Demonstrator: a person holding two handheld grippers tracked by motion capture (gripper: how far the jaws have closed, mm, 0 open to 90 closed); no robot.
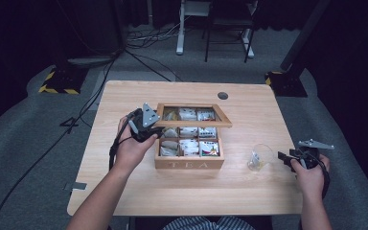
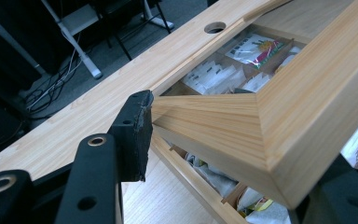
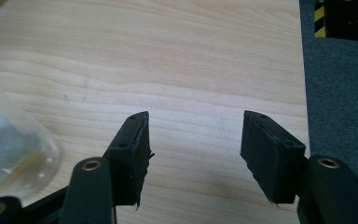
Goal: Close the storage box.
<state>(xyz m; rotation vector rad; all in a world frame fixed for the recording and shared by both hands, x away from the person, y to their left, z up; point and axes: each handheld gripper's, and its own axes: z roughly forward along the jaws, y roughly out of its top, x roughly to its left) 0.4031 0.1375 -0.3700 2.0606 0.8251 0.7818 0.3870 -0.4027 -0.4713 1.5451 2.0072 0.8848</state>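
"TEA" is read on the front wall of the box point(image 1: 189, 164), which is set mid-desk point(image 1: 124, 191), seen from the high view. No other writing is legible; print on the sachets point(image 1: 188, 147) is too small. The left claw point(image 1: 151, 128) is seen at the box's left side, clamped on the lid point(image 1: 194, 123), which is held raised and roughly level over the back compartments. In the left claw view the lid point(image 2: 242, 135) frame corner is seen between the jaws, w/ sachets point(image 2: 214, 77) visible through the frame and a cable hole point(image 2: 215, 27) in the desk point(image 2: 51, 140) beyond. Right of the box, a glass point(image 1: 260, 157) is seen w/ something pale inside. The right claw point(image 1: 283, 156) is held just beside it, jaws wide. In the right claw view nothing is held by the claw point(image 3: 195, 135); bare desk point(image 3: 177, 60) lies below, and the glass point(image 3: 14, 154) is seen at left, apart from the jaws.
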